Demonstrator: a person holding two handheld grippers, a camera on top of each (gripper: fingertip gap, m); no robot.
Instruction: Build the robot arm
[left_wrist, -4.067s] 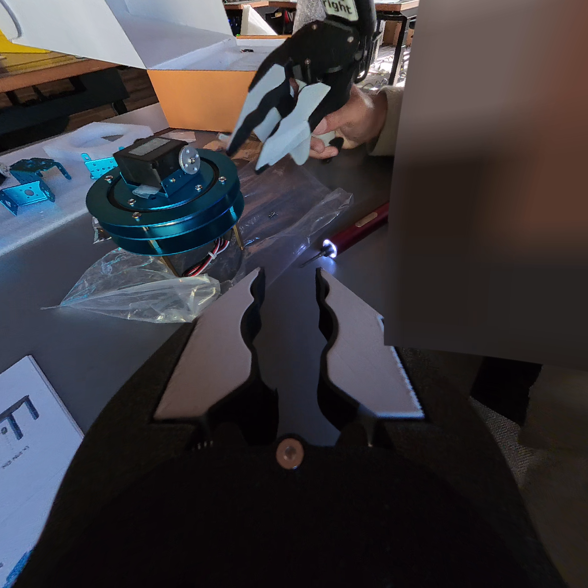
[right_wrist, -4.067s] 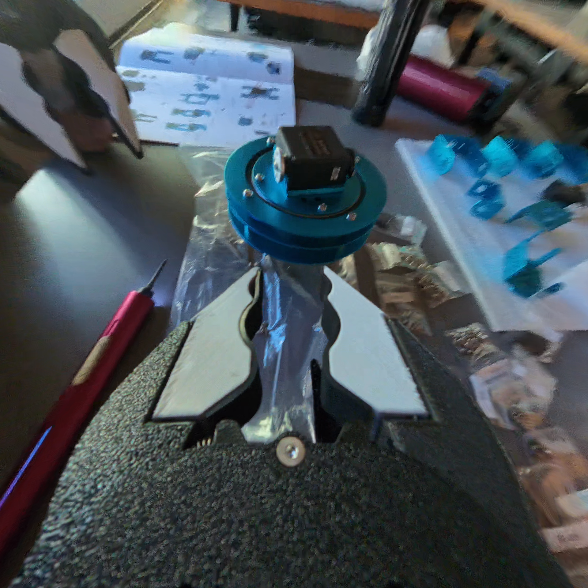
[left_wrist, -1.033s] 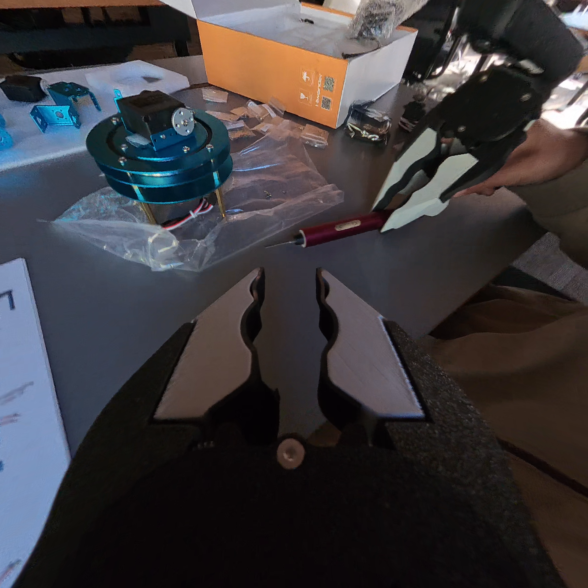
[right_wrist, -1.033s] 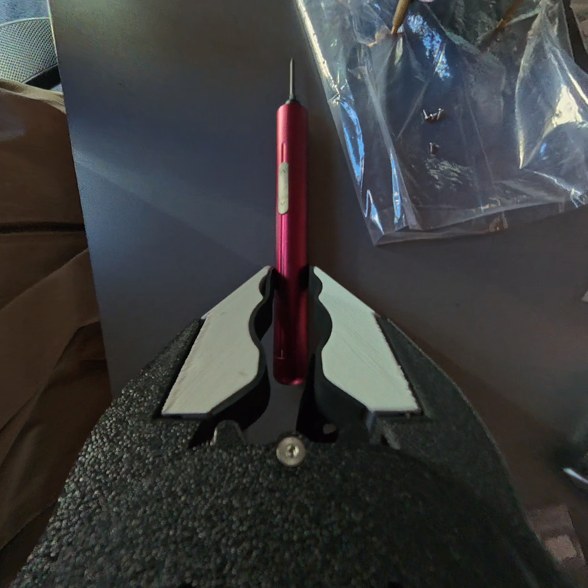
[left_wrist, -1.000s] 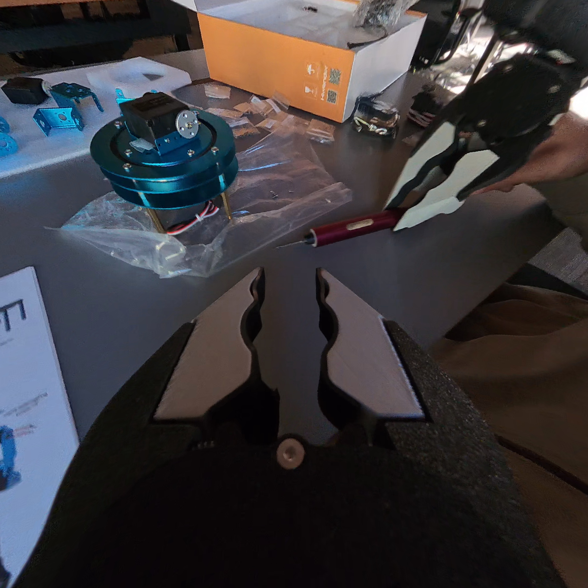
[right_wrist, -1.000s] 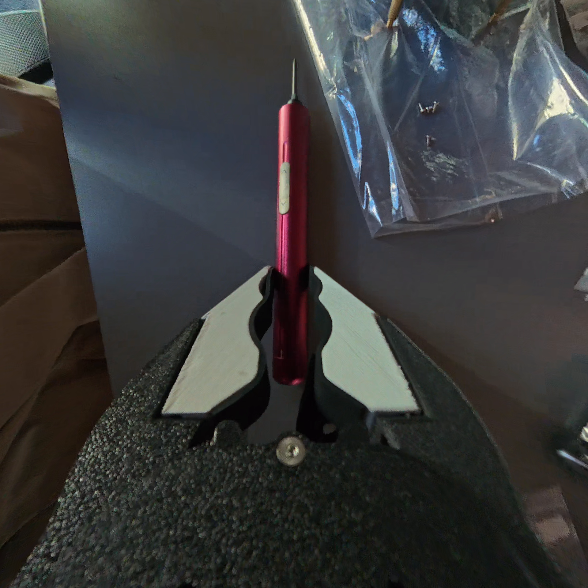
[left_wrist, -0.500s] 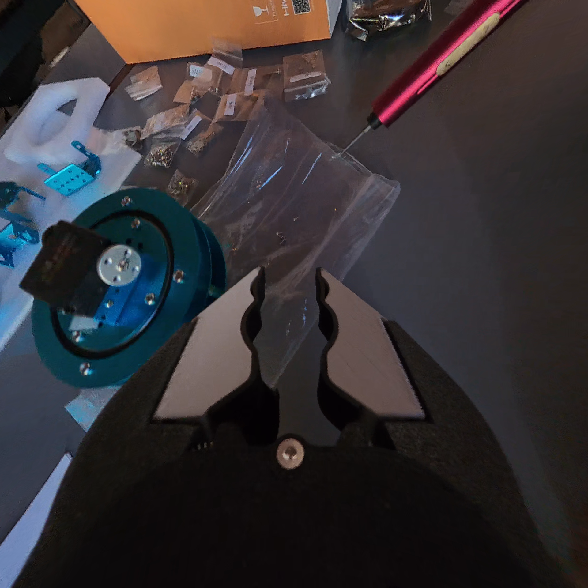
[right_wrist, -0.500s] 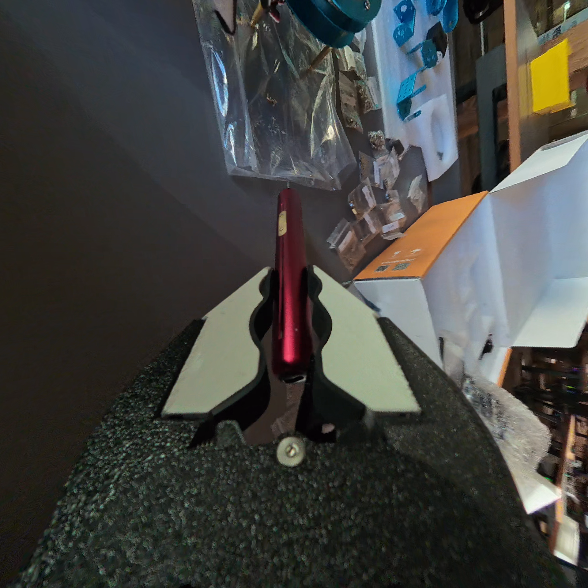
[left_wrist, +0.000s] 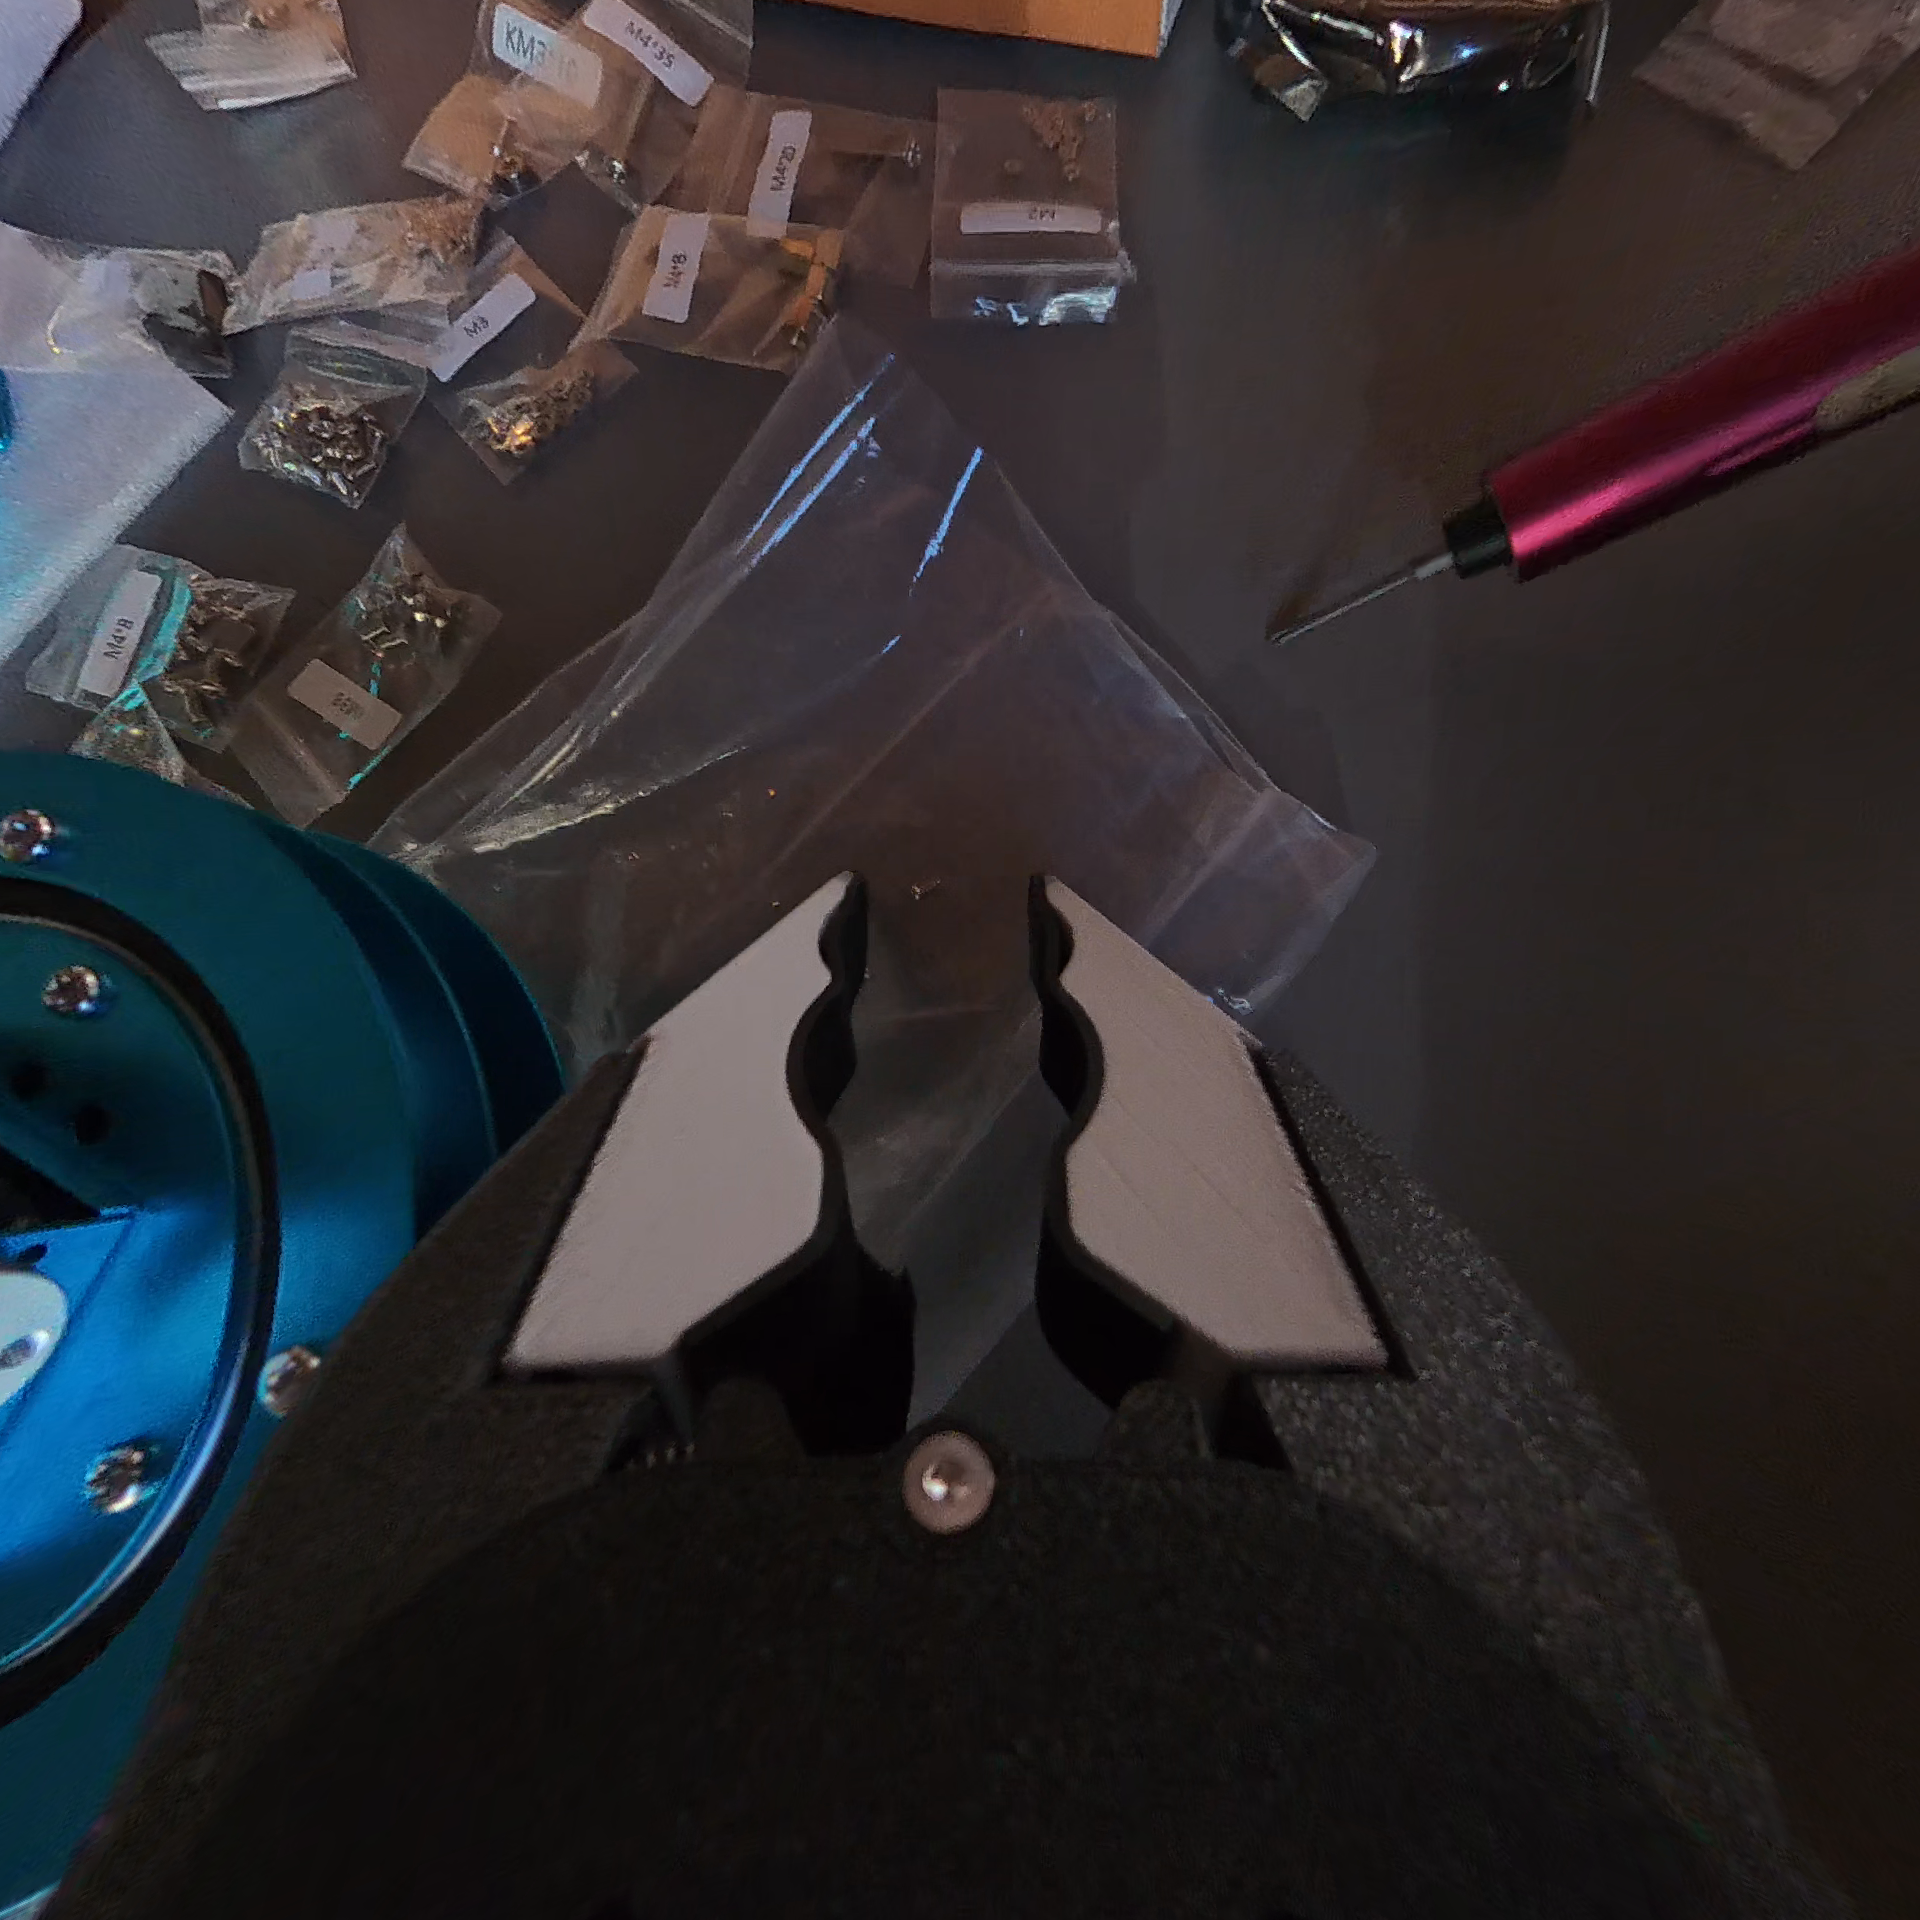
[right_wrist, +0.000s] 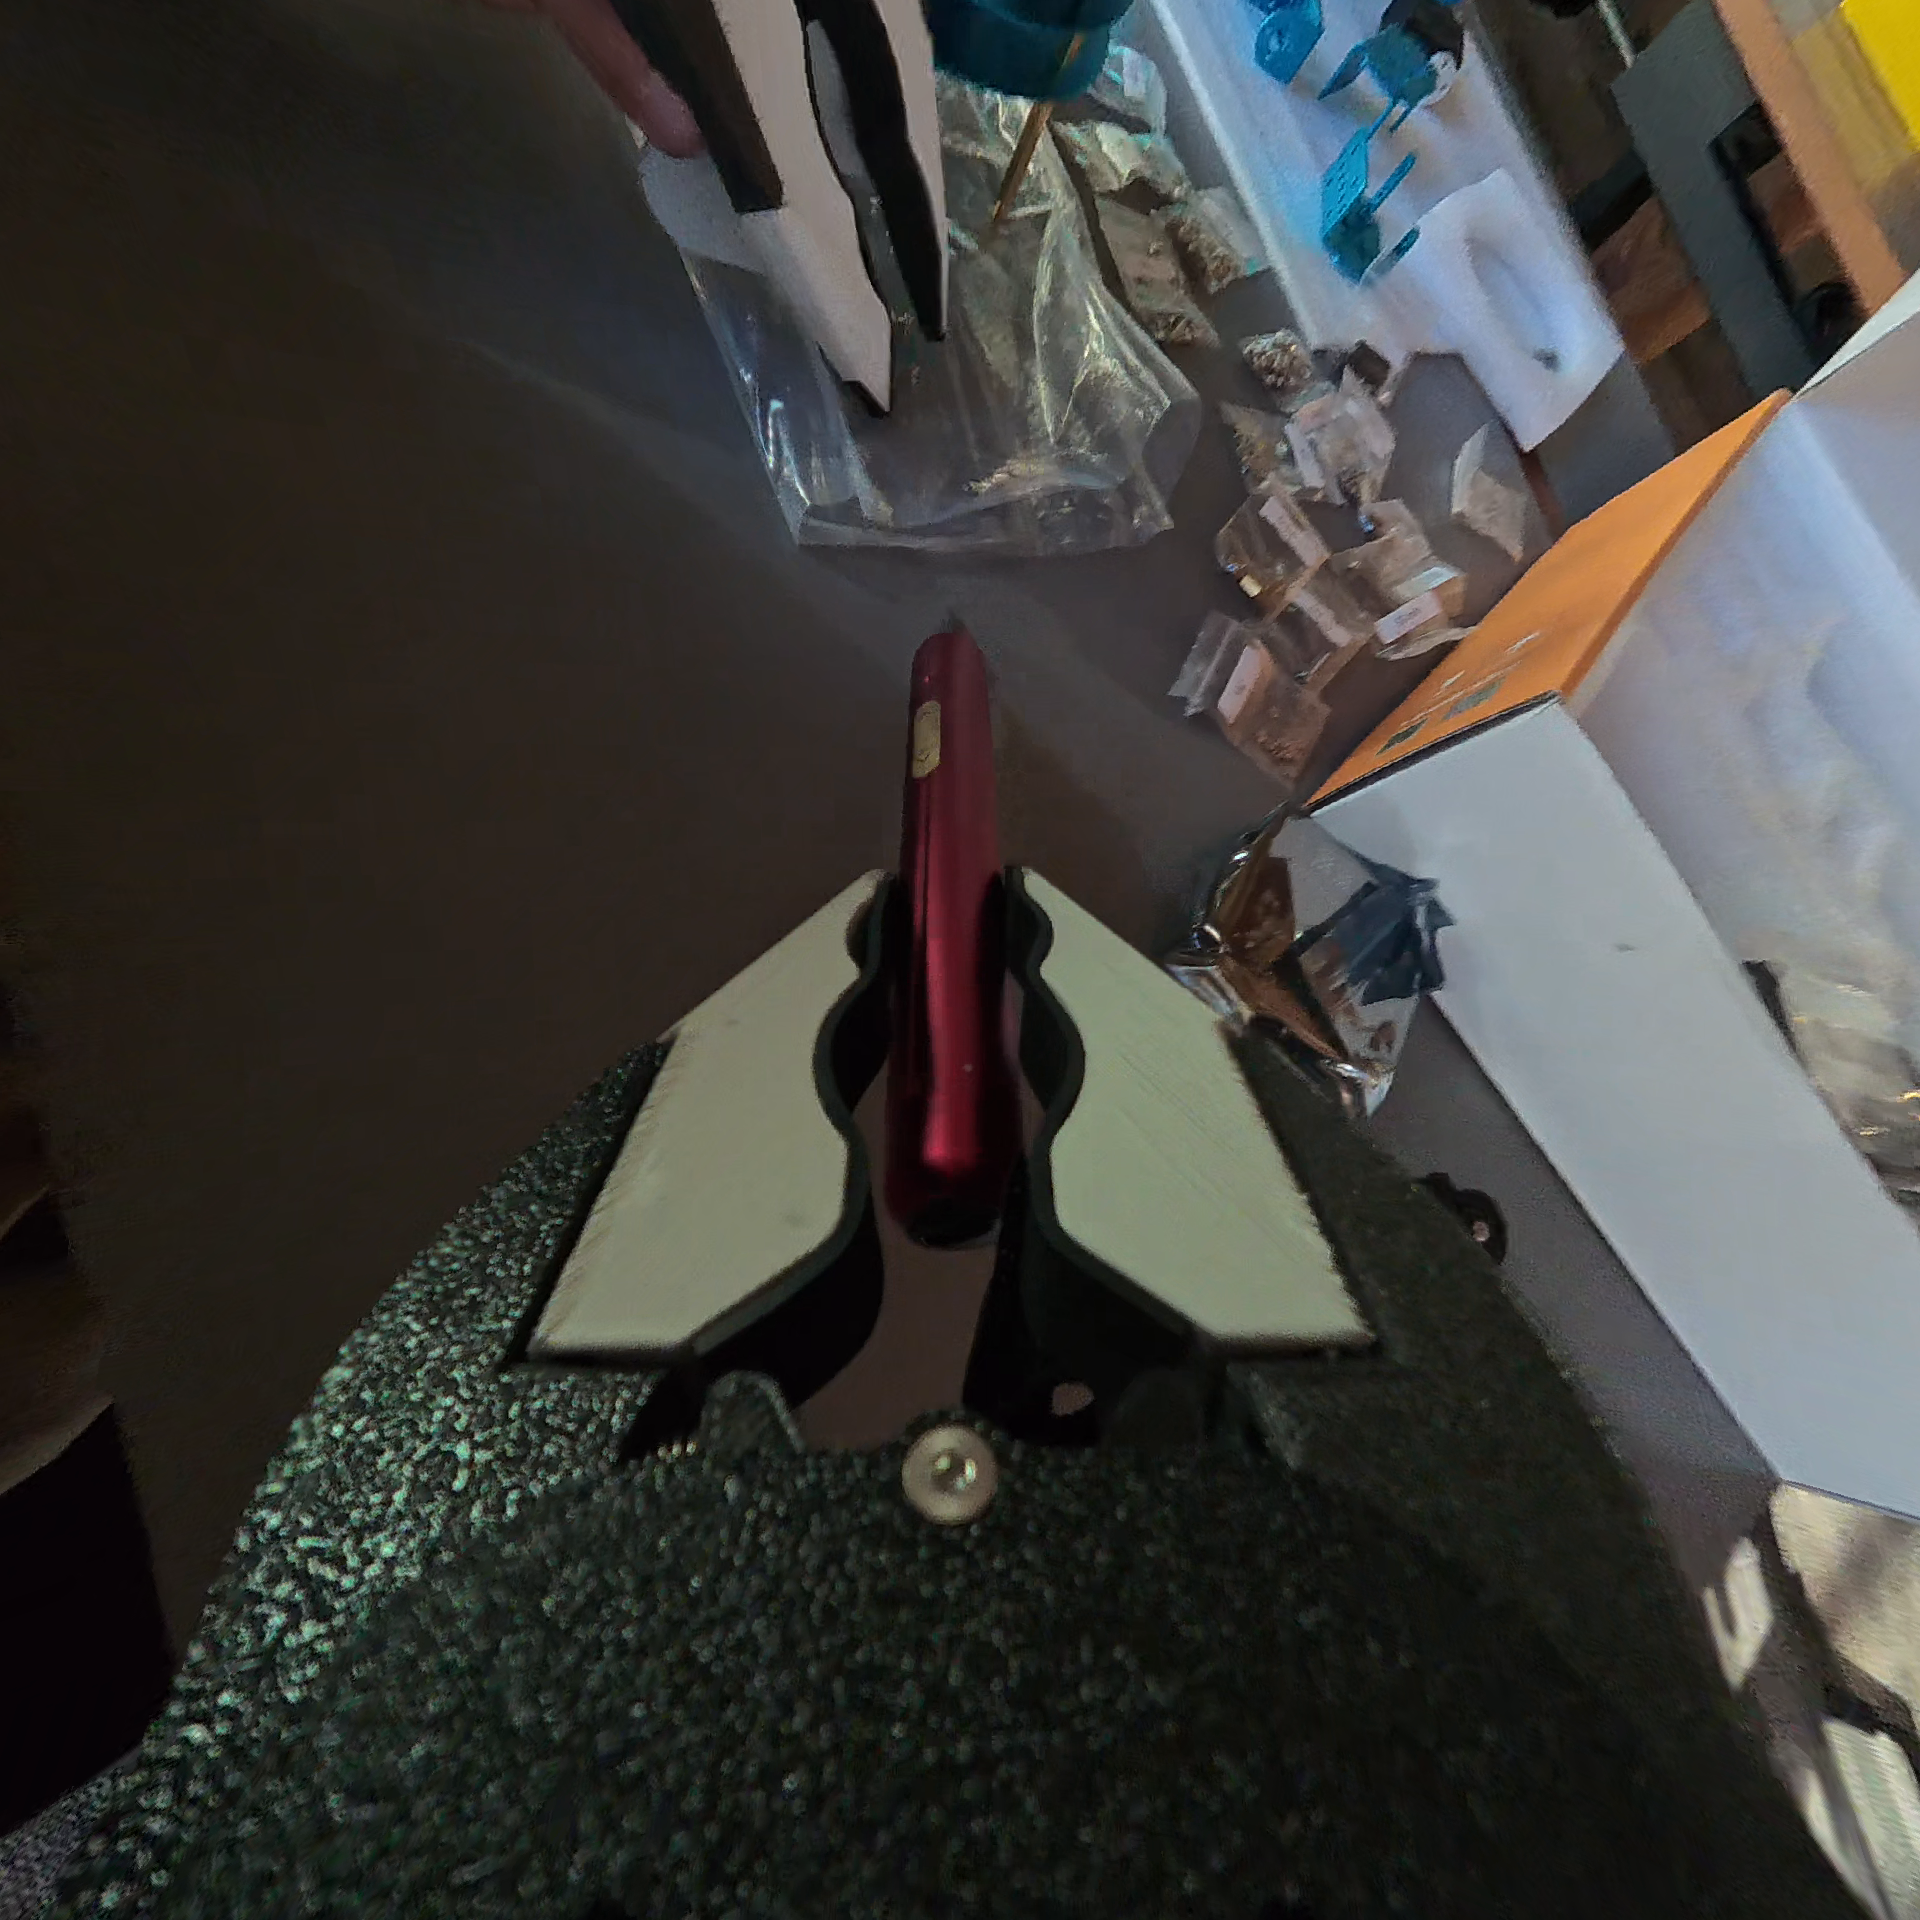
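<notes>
Left wrist view: the left gripper (left_wrist: 945, 894) hangs with its fingers spread and nothing between them, low over a clear plastic bag (left_wrist: 883, 727) lying on the dark table (left_wrist: 1610, 935). A tiny screw (left_wrist: 923, 888) lies on the bag just ahead of the fingertips. At the left edge stands a blue round base (left_wrist: 312, 1039), just beside the gripper's body. Beyond the bag lie many small clear packets of screws (left_wrist: 665, 270), each with a white label bearing short printed codes. From the right edge a red screwdriver (left_wrist: 1704, 436) reaches in, its thin bit over the table near the bag's corner.

Right wrist view: the right gripper (right_wrist: 951, 883) pinches the red screwdriver (right_wrist: 945, 935) lengthwise between its fingers, tip pointing forward. Ahead, the left gripper (right_wrist: 883, 260) points down at the plastic bag (right_wrist: 997, 436). To the right stands an orange and white box (right_wrist: 1558, 831) with small printed marks, a crumpled foil bag (right_wrist: 1309, 966) beside it, and labelled packets (right_wrist: 1309, 623) beyond.
</notes>
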